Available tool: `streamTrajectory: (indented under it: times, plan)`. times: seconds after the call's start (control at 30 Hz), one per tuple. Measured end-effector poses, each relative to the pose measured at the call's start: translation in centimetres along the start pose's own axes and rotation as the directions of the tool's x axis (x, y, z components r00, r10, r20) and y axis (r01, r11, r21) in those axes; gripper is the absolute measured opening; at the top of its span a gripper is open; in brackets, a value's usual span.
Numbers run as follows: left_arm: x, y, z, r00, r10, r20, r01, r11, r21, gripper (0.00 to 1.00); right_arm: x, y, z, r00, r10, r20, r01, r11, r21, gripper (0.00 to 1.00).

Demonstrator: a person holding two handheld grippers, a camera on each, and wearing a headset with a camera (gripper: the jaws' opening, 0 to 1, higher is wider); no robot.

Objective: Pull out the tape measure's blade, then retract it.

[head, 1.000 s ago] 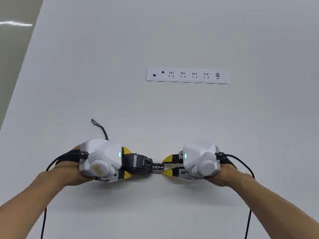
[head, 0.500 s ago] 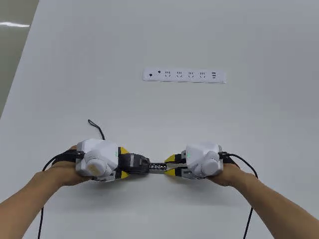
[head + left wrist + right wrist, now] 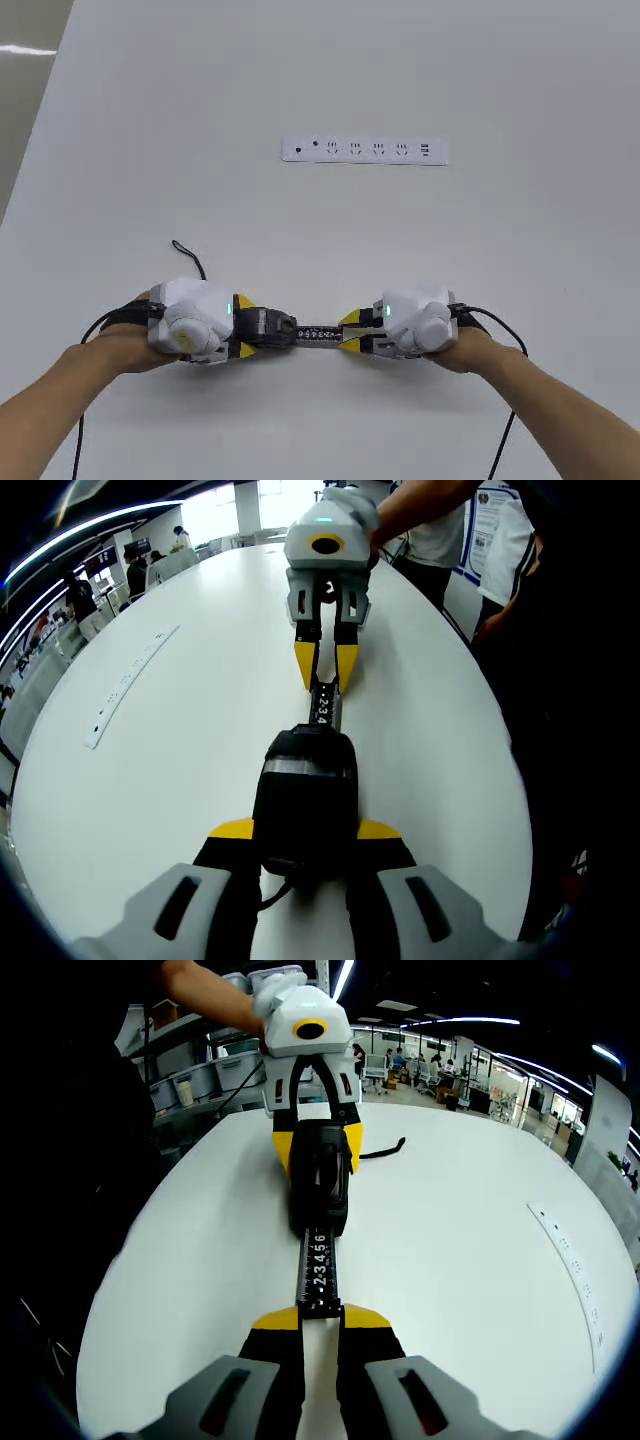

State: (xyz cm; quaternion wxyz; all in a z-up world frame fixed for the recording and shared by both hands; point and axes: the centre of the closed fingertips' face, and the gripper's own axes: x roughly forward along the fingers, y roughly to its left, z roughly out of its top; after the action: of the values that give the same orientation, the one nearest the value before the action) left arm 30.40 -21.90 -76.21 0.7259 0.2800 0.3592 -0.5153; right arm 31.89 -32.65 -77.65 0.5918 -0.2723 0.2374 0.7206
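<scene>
1. Tape measure [image 3: 268, 328] lies on the worktop [image 3: 450, 250] with its black case pinched between the jaws of the left tongs [image 3: 247, 326]; its thin wrist cord [image 3: 188, 255] trails off behind those tongs
2. Right tongs [image 3: 348, 332] face the left pair tip to tip, a little apart, and are pressed together on the free end of the blade [image 3: 320, 332]
3. Judged from this, the pull-out is under way but early: only a short run of blade bridges the two tongs, with the numbers 2 to 6 readable in the right gripper view. Most of the extension, and all of the retraction, is left to do
4. Bare worktop runs well beyond the outer side of each pair of tongs, so the pull line looks free. A power strip [image 3: 365, 150] lies well ahead of both, off that line. The worktop's near edge runs close on the person's side of the tongs
</scene>
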Motion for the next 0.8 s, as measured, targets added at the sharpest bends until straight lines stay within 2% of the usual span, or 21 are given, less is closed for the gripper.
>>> streamTrajectory:
  times: [0.8]
  plan:
    - [0.2,0.1,0.0,1.0000,-0.002,-0.002,0.002,1.000,0.008,0.28,-2.3,0.0,-2.4,0.9997,-0.012,-0.020,0.013,1.000,0.017,0.07]
